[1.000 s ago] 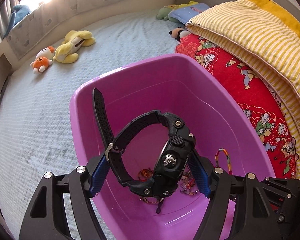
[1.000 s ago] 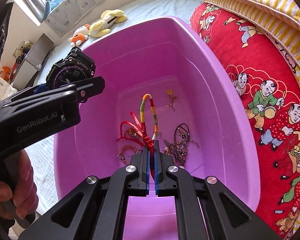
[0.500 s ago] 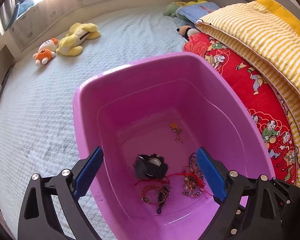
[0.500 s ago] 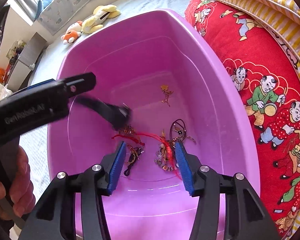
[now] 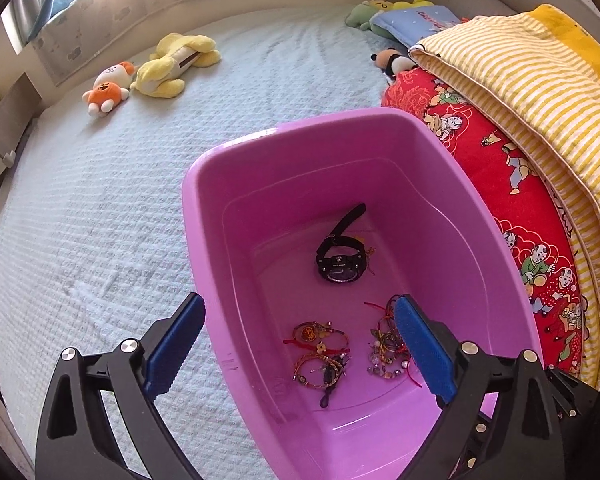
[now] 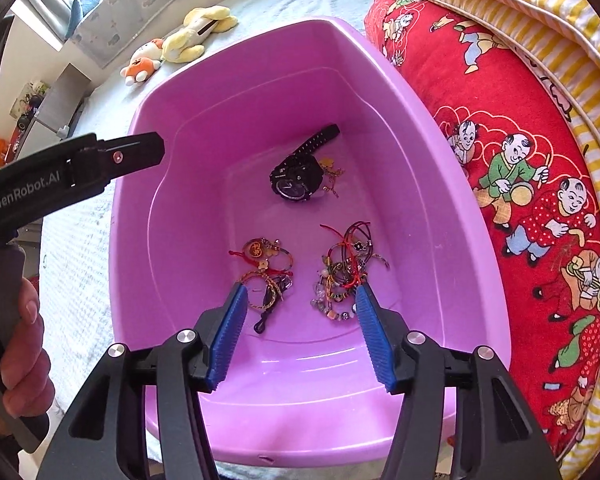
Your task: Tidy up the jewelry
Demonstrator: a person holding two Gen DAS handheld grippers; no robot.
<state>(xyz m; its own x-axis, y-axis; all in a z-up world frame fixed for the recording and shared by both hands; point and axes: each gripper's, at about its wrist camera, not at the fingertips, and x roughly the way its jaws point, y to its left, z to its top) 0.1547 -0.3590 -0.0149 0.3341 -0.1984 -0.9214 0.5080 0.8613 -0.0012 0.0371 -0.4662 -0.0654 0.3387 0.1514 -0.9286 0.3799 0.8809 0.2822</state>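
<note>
On the bed, the tub (image 6: 440, 184) holds the watch (image 6: 296, 180) at frame centre, strap pointing upper right, beyond both grippers (image 6: 298, 336) (image 5: 296, 354), jaws apart and empty.

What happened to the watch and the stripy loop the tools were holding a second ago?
Both were let go. The left tool has just opened and the black watch dropped to the far end of the purple tub. The right tool has just opened too; its bracelet fell among the right jewelry pile. The tub stayed put.
</note>
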